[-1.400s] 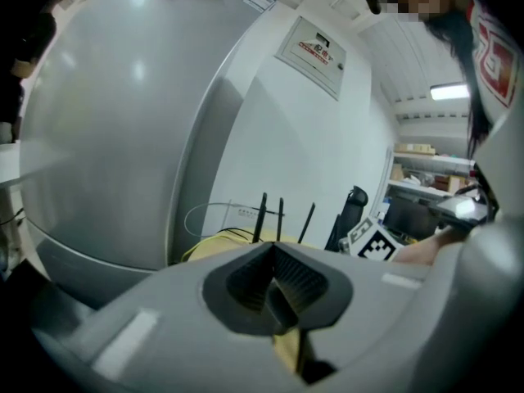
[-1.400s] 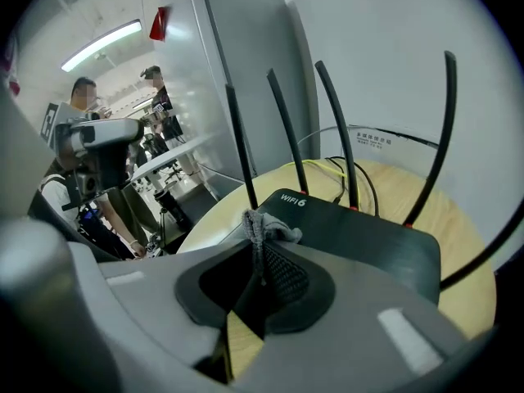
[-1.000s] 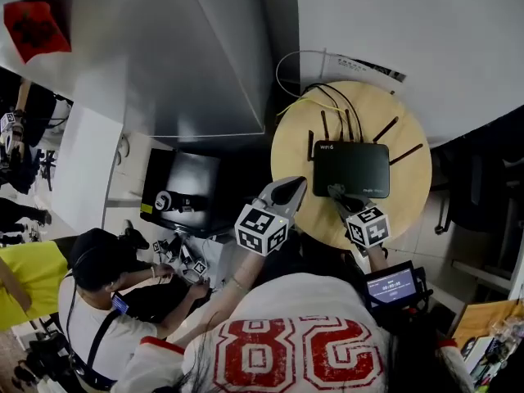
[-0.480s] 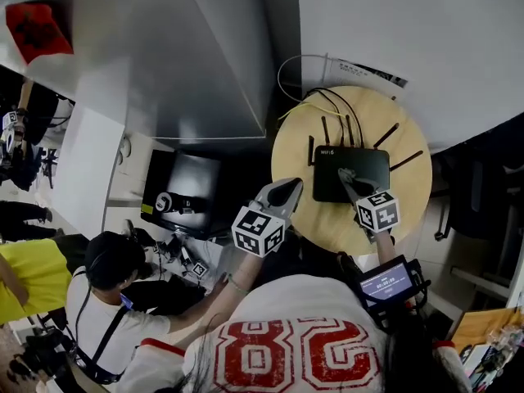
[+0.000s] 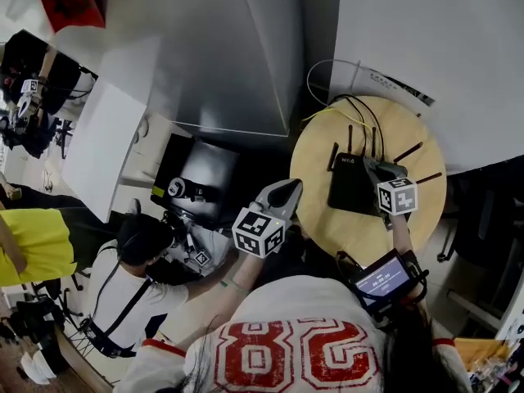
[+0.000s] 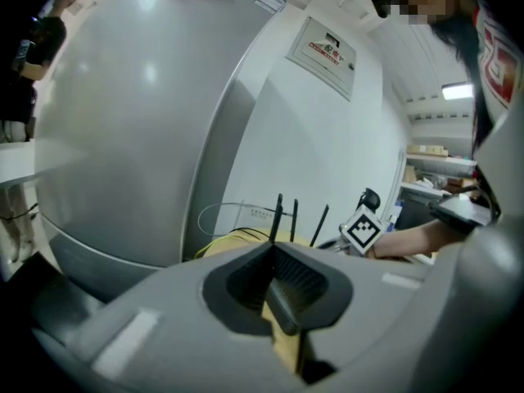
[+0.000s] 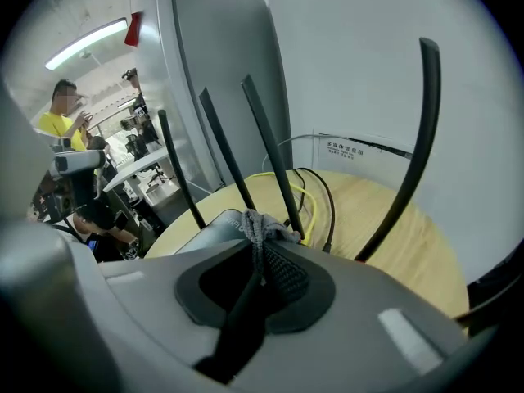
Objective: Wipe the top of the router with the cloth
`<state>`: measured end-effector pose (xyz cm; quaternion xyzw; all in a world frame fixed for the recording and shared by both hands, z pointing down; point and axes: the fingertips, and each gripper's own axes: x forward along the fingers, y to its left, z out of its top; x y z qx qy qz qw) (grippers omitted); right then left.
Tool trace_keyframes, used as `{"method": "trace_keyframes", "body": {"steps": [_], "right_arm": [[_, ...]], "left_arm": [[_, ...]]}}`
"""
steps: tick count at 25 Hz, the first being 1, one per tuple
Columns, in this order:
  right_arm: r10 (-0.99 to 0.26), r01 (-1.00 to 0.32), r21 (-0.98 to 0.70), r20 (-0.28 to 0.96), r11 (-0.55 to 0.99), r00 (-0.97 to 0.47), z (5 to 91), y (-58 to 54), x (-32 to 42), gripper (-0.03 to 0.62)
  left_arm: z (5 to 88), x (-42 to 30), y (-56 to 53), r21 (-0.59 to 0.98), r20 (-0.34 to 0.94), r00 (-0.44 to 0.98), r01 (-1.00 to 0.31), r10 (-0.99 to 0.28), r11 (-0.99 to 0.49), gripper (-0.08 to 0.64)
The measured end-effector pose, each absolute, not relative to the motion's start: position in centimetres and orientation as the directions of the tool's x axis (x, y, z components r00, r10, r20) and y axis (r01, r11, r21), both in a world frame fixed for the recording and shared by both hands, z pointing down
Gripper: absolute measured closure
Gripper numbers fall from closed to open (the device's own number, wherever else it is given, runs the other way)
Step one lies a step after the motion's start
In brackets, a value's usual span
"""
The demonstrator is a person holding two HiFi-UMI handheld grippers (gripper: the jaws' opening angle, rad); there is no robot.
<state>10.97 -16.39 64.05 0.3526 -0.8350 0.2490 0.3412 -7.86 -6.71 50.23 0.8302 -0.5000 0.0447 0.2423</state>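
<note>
Router (image 5: 352, 185), black with its antennas (image 7: 270, 142) standing up, sits on the round wooden table (image 5: 327, 223), towards the wall (image 5: 426, 31) side. The right gripper (image 5: 378, 169) is over the router's right half in the head view, its marker cube nearer the person. In the right gripper view, the jaws of the right gripper (image 7: 260, 248) are pressed onto a grey knitted cloth (image 7: 260, 223). The cloth sticks out past the jaw tips as a small bunched tuft. The tuft lies at the router's top (image 7: 211, 226) close to the antenna bases, but whether it touches the surface cannot be told. Behind the antennas a yellow cable (image 7: 309, 207) and black cables (image 7: 326, 199) trail across the tabletop.

The left gripper (image 5: 286, 190) hangs at the table's left rim, well apart from the router. In the left gripper view its jaws (image 6: 274, 278) are pressed together with nothing between them, and the antenna tips and the right gripper's marker cube (image 6: 361, 230) show beyond them. A small lit screen (image 5: 381, 278) is strapped near the person's right wrist.
</note>
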Motion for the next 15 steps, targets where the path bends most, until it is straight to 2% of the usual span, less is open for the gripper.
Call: {"method": "trace_keyframes", "body": {"steps": [7,15], "right_arm": [[-0.395,-0.752,-0.191,0.755,0.630,-0.523,64.9,-15.7,10.6,0.554],[-0.409,-0.768,-0.252,0.726,0.589,-0.552,64.9,-11.4,10.8,0.554]], "left_arm": [[50.4,-8.3,-6.8,0.358,0.322,0.486,-0.857,-0.812,-0.371,0.555],[50.4,-6.0,-7.5,0.361,0.318,0.545,-0.826,-0.776,-0.433,0.555]]}}
